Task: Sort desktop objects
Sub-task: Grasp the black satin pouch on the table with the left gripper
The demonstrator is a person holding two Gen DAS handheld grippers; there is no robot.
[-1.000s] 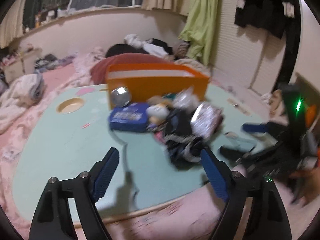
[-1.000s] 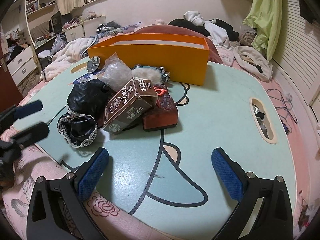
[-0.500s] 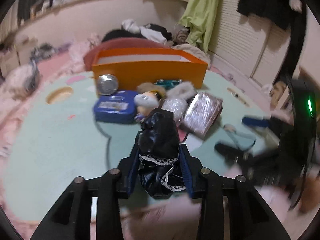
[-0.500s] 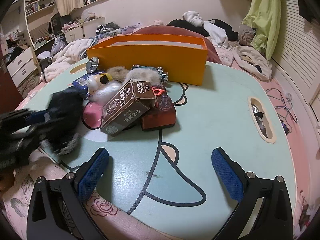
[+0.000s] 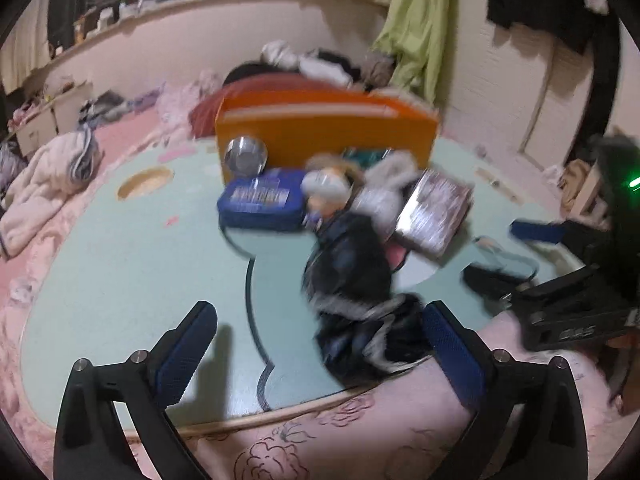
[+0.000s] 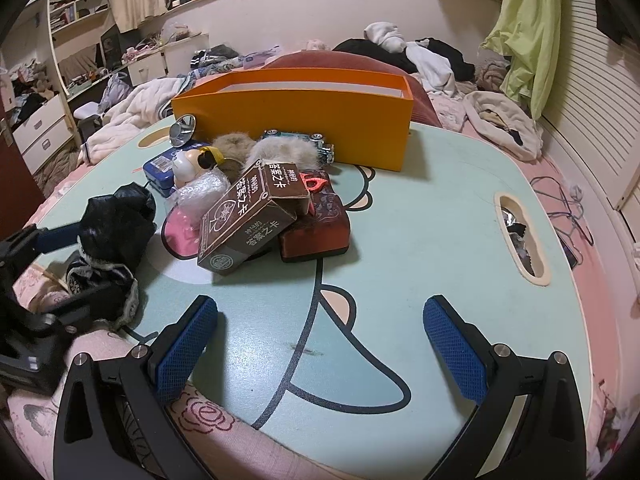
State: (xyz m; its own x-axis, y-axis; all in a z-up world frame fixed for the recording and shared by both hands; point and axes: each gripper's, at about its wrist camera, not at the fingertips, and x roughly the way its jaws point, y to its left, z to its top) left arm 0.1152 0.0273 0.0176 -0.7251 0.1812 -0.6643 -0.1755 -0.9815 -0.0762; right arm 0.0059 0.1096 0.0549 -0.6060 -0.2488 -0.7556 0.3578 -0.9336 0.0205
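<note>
A black lace-trimmed cloth lies near the front edge of the mint-green table. My left gripper straddles it. Its jaws are opening and stand wide, the pads not pressing on the cloth. My right gripper is open over bare table, with nothing between its fingers. Behind the cloth is a pile: a brown card box, a red-brown case, a blue tin, fur pompoms and a toy figure. An orange box stands at the back.
A small round mirror leans by the orange box's left end. The table has a handle cut-out at the right and another at the left. Pink bedding and heaped clothes surround the table.
Half a second ago my left gripper was shut on the black cloth near the table's front edge. It has since let go and spread wide. The right gripper has not moved.
</note>
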